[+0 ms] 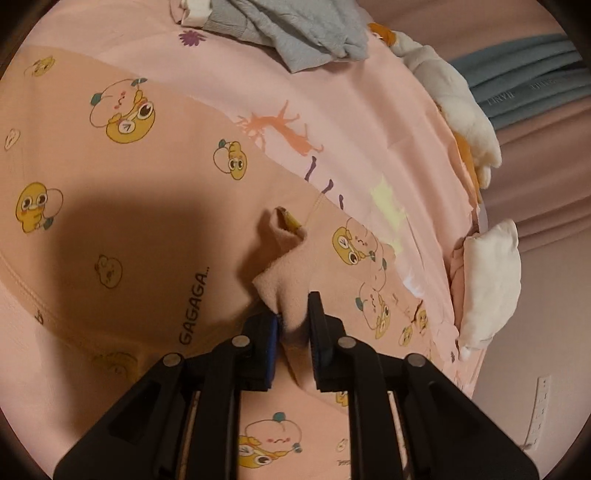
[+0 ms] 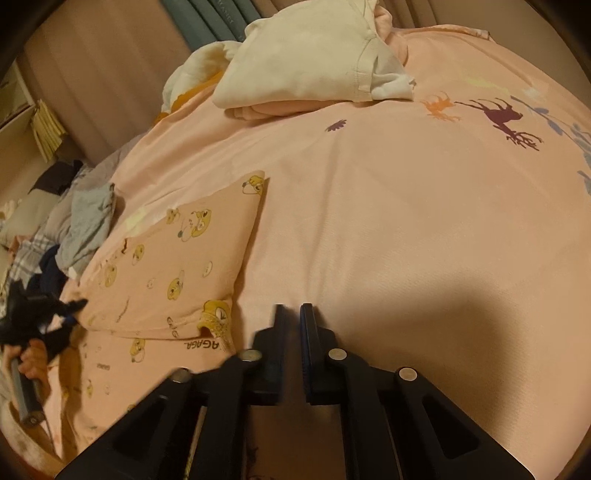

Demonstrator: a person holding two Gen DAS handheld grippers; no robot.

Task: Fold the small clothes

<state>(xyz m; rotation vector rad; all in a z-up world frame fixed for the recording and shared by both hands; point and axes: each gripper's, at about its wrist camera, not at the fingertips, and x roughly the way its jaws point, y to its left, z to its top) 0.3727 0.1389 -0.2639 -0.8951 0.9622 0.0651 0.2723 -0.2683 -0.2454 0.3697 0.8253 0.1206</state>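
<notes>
Looking along your left gripper, you have a bunched corner of the pink printed garment pinched between the two pads, the fleecy fabric pushing up in a small peak just beyond the fingertips. The rest of that garment spreads flat to the left and ahead over the pink bedspread, with its duck cartoons and "GAGAGA" lettering showing. A grey garment lies crumpled at the far edge, well apart from your grip, and a white folded piece sits off to the right. You seem to be mid-fold: a corner is taken up and ready to be carried across the body of the cloth. The next move calls for a low, even sweep so the layer lands square and unwrinkled.

From the right wrist view, your right gripper has its fingers drawn almost together with only a narrow slit between them, and nothing is caught there; it hovers over bare bedspread. The printed garment lies to its left, just beside the fingertips, one flap already doubled over. At the far left edge the left gripper shows, blurred, at the garment's border. A cream stack of folded clothes rests far ahead.
</notes>
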